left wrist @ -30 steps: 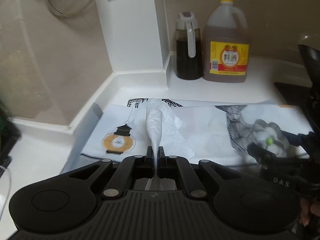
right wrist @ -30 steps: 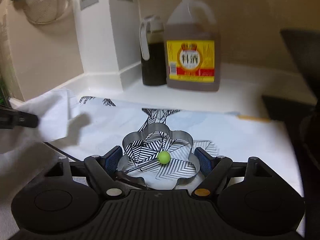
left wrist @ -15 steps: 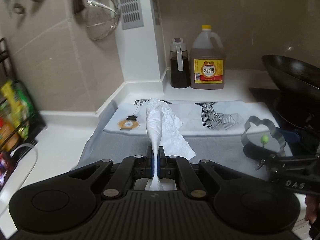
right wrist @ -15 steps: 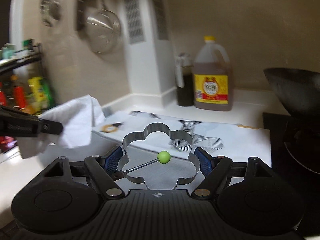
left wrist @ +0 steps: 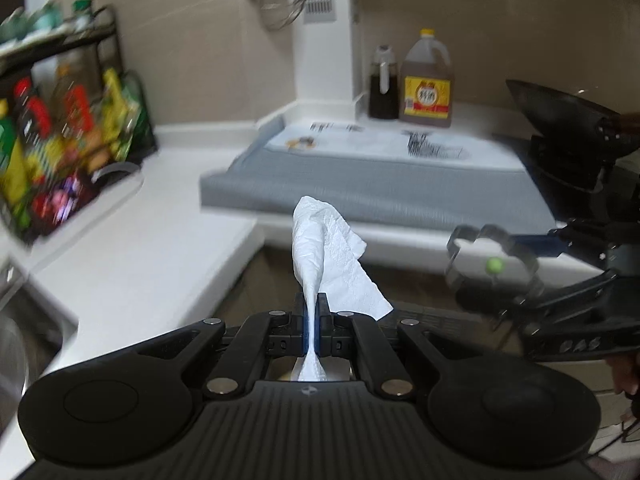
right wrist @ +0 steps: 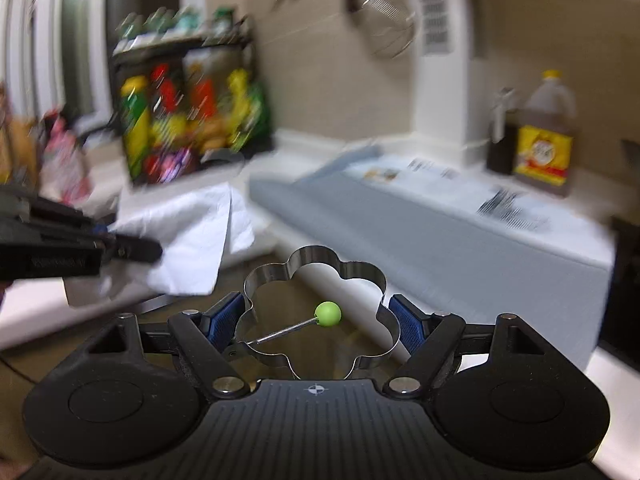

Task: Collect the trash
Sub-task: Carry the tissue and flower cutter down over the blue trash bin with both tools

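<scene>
My left gripper point(left wrist: 312, 320) is shut on a crumpled white paper towel point(left wrist: 324, 248), which sticks up between the jaws in mid-air off the counter's front edge. It also shows in the right wrist view point(right wrist: 192, 240), hanging from the left gripper point(right wrist: 148, 250) at the left. My right gripper point(right wrist: 316, 320) is shut on a flower-shaped metal egg ring point(right wrist: 320, 308) with a green knob point(right wrist: 328, 313). In the left wrist view the ring point(left wrist: 492, 260) is held at the right, level with the towel.
A grey mat with patterned paper point(left wrist: 384, 160) lies on the white counter point(left wrist: 120, 248). An oil jug point(left wrist: 427, 80) and a dark bottle point(left wrist: 383, 84) stand in the back corner. A black wok point(left wrist: 568, 120) is at right, a snack rack point(left wrist: 68, 128) at left.
Both grippers have pulled back and away from the mat, off the counter's front edge, each keeping its object. The views swung left, bringing the snack rack into sight.
</scene>
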